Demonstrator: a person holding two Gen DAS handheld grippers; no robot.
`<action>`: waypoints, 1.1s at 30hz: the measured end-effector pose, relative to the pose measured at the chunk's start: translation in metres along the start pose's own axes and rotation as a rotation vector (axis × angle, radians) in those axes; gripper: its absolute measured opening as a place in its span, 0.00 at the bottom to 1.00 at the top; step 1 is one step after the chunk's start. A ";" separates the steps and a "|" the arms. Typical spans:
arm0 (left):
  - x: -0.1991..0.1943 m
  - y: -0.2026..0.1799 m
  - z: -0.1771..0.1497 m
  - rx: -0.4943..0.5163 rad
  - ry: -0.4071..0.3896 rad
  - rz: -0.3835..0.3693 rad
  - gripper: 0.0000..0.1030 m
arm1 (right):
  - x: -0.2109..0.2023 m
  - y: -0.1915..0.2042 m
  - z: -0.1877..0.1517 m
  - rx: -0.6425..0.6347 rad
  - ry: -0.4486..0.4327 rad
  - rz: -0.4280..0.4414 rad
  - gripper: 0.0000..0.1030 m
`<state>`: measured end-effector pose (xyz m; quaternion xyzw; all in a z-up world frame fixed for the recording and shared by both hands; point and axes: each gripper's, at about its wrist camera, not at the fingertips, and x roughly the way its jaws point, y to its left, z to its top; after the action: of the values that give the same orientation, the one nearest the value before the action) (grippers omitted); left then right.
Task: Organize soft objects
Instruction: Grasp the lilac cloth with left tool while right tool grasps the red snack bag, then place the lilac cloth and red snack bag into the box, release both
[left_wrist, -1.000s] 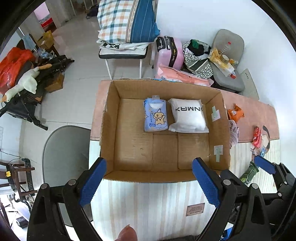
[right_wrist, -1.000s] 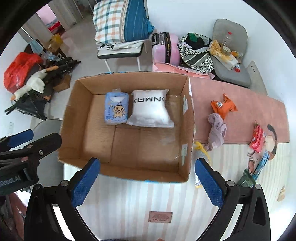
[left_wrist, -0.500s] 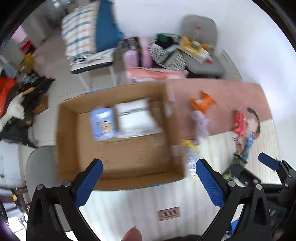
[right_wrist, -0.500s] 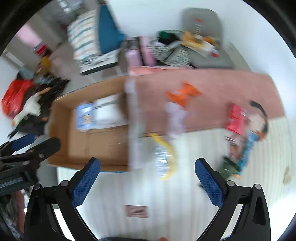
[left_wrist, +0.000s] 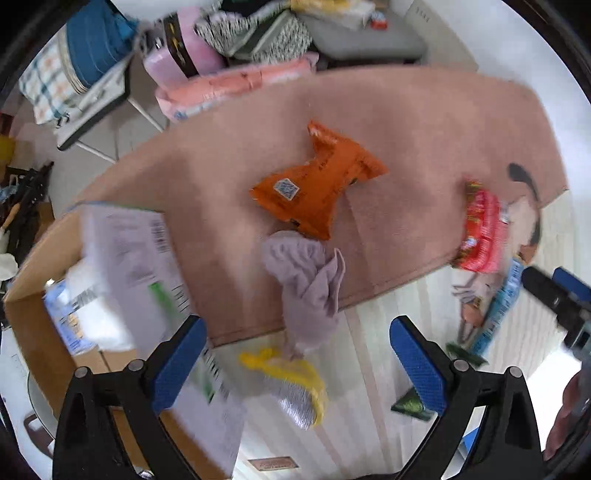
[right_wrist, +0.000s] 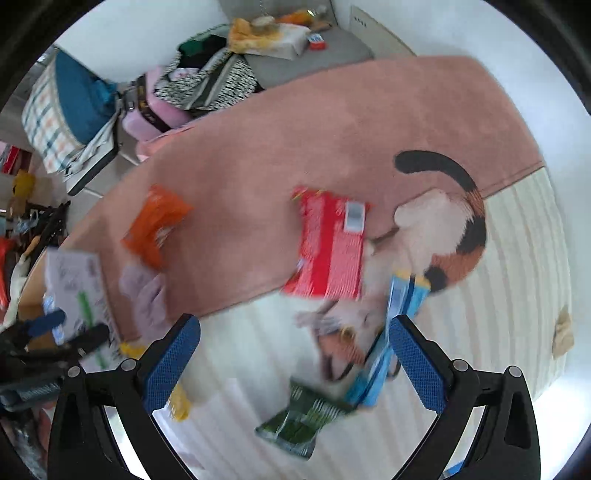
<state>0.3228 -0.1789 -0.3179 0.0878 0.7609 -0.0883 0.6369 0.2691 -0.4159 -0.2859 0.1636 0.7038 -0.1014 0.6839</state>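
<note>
Left wrist view: left claw (left_wrist: 295, 363) spread, empty.
Right claw (right_wrist: 293, 358): spread, empty.
Lilac cloth (left_wrist: 308, 282): on tabletop (left_wrist: 424, 122), beside cardboard box (left_wrist: 33, 302).
Handling: likely light, limp; pinch bunched middle.

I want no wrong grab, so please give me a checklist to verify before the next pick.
1. Left gripper open, nothing held: ok.
2. Right gripper open, nothing held: ok.
3. Purple cloth free of the orange packet: not ok, they touch.
4. Cloth between the left fingers: not ok, it lies ahead of them.
5. Box has room: cannot tell, blurred.
6. Green packet free of the blue packet: cannot tell, blurred.
</note>
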 end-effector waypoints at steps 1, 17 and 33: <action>0.011 -0.001 0.005 -0.007 0.031 -0.024 0.98 | 0.008 -0.002 0.007 0.007 0.013 0.001 1.00; 0.087 0.006 0.022 -0.057 0.190 -0.026 0.41 | 0.118 -0.016 0.059 0.022 0.231 -0.040 0.80; -0.045 0.030 -0.064 -0.095 -0.107 -0.147 0.28 | 0.010 0.058 -0.008 -0.158 0.049 0.037 0.45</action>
<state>0.2773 -0.1351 -0.2636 -0.0033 0.7333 -0.1034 0.6720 0.2831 -0.3588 -0.2913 0.1243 0.7229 -0.0288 0.6790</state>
